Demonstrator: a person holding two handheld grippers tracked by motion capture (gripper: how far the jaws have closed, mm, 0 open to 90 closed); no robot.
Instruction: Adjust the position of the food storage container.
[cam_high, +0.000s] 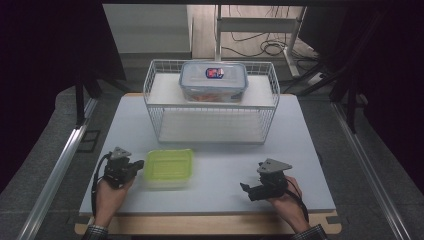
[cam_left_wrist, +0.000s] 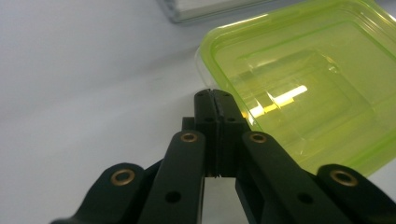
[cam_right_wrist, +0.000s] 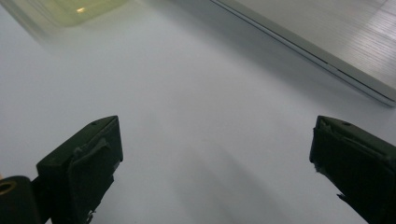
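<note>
Pressing together empty, left gripper (cam_left_wrist: 215, 100) jaws beside green-lidded box (cam_left_wrist: 308, 88); right gripper (cam_right_wrist: 212, 154) jaws wide, empty.

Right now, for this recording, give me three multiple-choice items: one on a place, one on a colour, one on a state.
1. Where does the clear box with the blue-edged lid sit?
A. on the wire rack's top shelf
B. on the table beside the rack
C. in the right tool

2. What colour is the lid of the box near the left tool?
A. red
B. yellow-green
C. black

3. How do the two tools stand?
A. both shut
B. left open, right shut
C. left shut, right open

Key: 1 A, the high view shows it up on the rack. 2 B, the left gripper view shows it plainly. 3 C, the left jaws meet; the right tool's jaws stand wide apart.
</note>
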